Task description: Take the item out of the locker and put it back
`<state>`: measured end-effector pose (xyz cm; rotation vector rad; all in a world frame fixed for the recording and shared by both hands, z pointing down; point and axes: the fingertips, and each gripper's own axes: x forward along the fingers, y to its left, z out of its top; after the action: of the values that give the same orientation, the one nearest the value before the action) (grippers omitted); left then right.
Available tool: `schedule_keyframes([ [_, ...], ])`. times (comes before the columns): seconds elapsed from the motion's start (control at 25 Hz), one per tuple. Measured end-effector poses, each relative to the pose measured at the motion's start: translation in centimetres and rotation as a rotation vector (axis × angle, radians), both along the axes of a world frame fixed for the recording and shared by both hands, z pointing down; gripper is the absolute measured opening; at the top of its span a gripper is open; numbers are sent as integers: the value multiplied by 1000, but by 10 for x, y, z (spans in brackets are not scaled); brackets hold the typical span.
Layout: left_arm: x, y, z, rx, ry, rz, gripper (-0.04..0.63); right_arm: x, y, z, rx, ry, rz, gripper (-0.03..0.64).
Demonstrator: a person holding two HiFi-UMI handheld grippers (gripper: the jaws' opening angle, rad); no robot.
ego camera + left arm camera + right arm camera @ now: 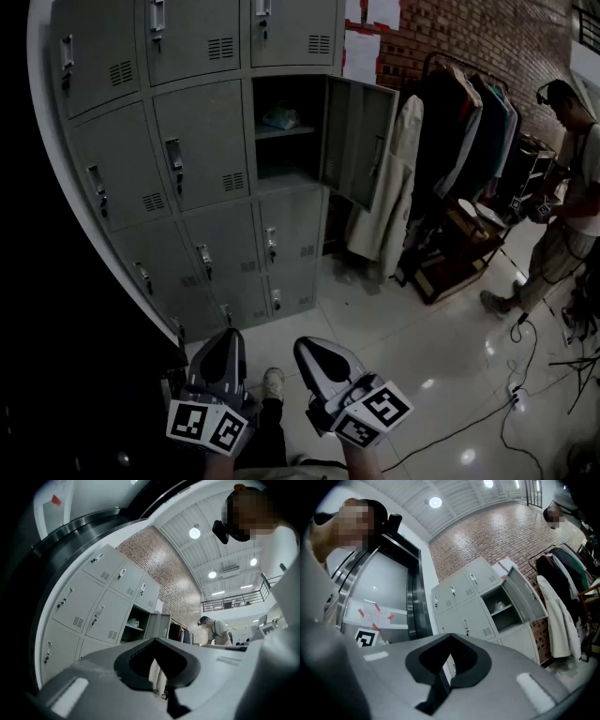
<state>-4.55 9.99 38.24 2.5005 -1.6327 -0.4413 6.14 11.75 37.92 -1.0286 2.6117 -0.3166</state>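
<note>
A bank of grey lockers (pixel 187 141) stands ahead with one door (pixel 359 141) swung open to the right. On the shelf inside the open compartment lies a pale crumpled item (pixel 280 117), also seen as the item (pixel 134 622) and the item (pixel 500 605) in the gripper views. Both grippers are held low near the person's feet, far from the lockers. My left gripper (pixel 225 341) has its jaws together with nothing between them. My right gripper (pixel 310 349) is likewise shut and empty.
A clothes rack (pixel 469 122) with coats, one of them a pale coat (pixel 389 187), stands right of the open door. A low cart (pixel 464 246) is beside it. Another person (pixel 567 187) stands at the far right. Cables (pixel 525 375) trail over the glossy tiled floor.
</note>
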Motion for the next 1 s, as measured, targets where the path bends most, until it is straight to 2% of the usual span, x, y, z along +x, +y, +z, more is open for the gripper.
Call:
schedule_keyframes([
  [0.24, -8, -96, 15, 10, 11, 26, 5, -11, -92, 10, 21, 19, 7, 2],
  [0.48, -43, -241, -32, 88, 28, 36, 5, -44, -234, -20, 48, 41, 31, 2],
  [0.68, -66, -346, -55, 119, 28, 61, 5, -70, -343, -46, 91, 40, 51, 2],
  [0.84, -75, -401, -51, 82, 51, 68, 5, -79, -394, -46, 54, 9, 36, 2],
  [1.0, -73, -436, -49, 70, 52, 73, 5, -78, -438, -37, 18, 28, 53, 2],
])
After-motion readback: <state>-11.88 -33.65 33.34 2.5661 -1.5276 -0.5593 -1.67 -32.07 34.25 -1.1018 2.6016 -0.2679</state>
